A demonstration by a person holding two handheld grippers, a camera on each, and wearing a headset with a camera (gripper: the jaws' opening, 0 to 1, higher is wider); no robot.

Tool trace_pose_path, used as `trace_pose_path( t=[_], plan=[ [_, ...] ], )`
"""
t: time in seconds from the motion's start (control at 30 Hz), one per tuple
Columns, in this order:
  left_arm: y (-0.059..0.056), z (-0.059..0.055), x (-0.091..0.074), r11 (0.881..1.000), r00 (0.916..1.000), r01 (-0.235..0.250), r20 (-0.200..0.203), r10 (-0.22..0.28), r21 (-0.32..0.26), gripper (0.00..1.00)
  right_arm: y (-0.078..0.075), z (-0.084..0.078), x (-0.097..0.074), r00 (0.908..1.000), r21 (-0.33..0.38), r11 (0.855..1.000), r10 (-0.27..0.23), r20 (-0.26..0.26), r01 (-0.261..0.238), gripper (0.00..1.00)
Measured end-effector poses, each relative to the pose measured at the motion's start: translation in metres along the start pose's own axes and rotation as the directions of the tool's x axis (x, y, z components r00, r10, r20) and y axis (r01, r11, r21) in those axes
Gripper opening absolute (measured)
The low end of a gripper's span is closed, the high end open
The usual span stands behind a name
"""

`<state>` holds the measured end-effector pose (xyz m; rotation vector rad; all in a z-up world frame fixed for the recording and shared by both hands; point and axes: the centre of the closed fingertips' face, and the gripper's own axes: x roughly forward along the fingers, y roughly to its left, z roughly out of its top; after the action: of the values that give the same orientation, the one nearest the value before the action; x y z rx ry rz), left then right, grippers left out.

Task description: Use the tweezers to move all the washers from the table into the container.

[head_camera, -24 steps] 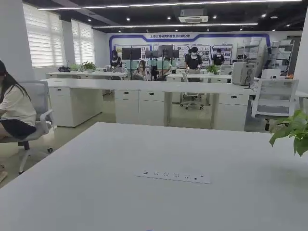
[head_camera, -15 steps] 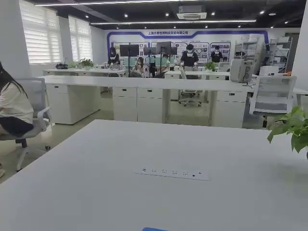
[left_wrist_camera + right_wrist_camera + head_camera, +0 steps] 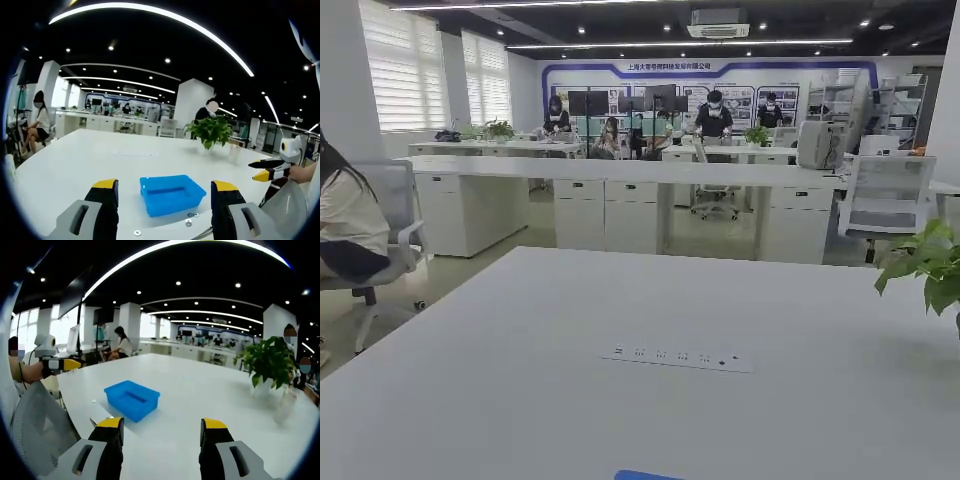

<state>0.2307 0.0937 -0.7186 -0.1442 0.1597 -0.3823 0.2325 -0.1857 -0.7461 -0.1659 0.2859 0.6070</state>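
Observation:
A blue container (image 3: 171, 193) sits on the white table (image 3: 75, 165) just beyond my left gripper (image 3: 165, 186), whose jaws stand open with nothing between them. Small metal washers (image 3: 188, 223) lie on the table right of the container's near corner, and another washer (image 3: 137, 232) lies near the left jaw. A thin metal tip (image 3: 200, 233), possibly the tweezers, pokes in at the bottom. My right gripper (image 3: 162, 424) is open and empty, with the container (image 3: 132, 399) ahead to its left and a washer (image 3: 93, 401) beyond it. The container's edge (image 3: 645, 475) peeks in at the bottom of the head view.
A potted plant (image 3: 267, 362) stands on the table's far right side (image 3: 925, 265). A power strip (image 3: 678, 357) is set into the table's middle. People sit and stand at desks (image 3: 620, 170) farther back. A seated person (image 3: 345, 225) is at the left.
The head camera has tipped slightly downward, bringing the blue container's edge into the bottom of the picture. Nothing on the table has visibly moved.

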Motion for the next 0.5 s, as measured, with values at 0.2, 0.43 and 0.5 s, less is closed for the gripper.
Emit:
trace_pose_path(
  t=[0.2,0.43,0.5],
  plan=[
    [-0.0004,-0.0006,0.0004,1.000,1.0000,0.002,-0.004,-0.002,0.001,0.76,-0.0008,0.0006,-0.0002,1.0000,0.001,1.000,-0.004,0.002,0.004,0.59],
    [0.0000,-0.0008,0.0000,1.000,1.0000,0.004,-0.005,-0.004,0.003,0.75,0.0004,-0.0002,0.0005,1.0000,-0.005,1.000,0.000,-0.003,0.000,0.59],
    [-0.0012,0.0006,0.0000,1.000,0.9999,0.011,0.003,-0.011,-0.004,0.76,0.0004,-0.0001,0.0006,1.0000,-0.004,1.000,-0.001,-0.003,0.001,0.59]
  ],
)
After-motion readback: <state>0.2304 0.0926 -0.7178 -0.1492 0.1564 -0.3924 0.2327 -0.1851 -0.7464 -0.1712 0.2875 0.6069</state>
